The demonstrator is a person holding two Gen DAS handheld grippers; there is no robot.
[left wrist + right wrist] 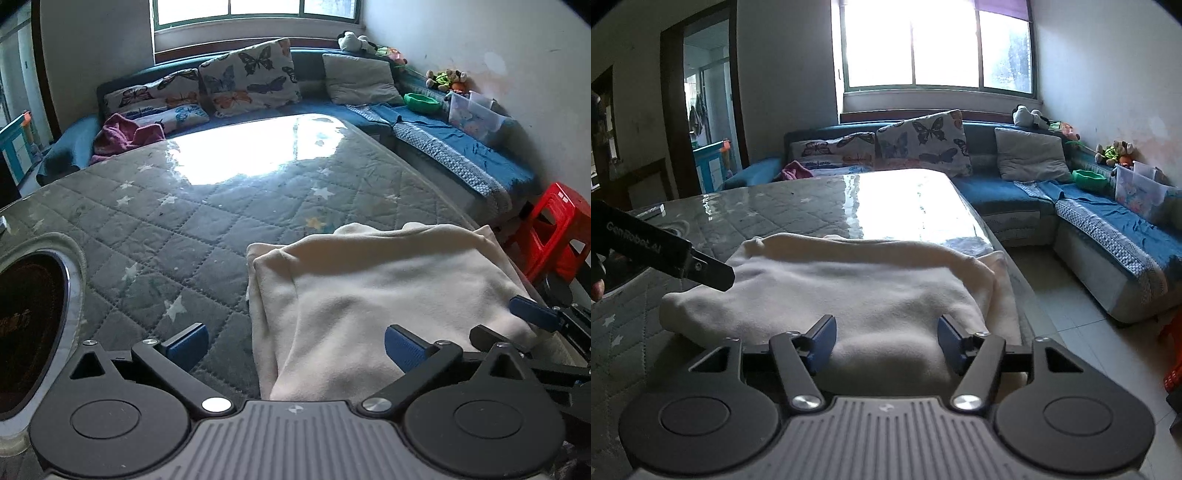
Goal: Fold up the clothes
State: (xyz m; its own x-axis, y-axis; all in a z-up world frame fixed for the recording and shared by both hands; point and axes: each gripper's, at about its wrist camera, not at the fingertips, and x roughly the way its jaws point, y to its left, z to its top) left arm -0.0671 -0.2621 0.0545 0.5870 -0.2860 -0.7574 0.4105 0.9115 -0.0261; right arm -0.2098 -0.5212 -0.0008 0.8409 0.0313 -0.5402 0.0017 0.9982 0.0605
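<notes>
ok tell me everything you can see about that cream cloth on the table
The cream cloth looks like soft fleece, plain and unpatterned. It lies folded in layers, with a lower layer showing along its left and far edges. It rests flat on the table, near the table's right edge. The left gripper is open at its near left corner, one finger over the cloth, and the right gripper is open over its near edge. Neither grips it.

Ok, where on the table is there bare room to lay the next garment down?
The quilted table cover lies bare left of the cream garment, from the round inset at the near left to the glare patch at the far end. The right side is crowded: the garment reaches the table's right edge, and both open grippers, left and right, sit there.
</notes>
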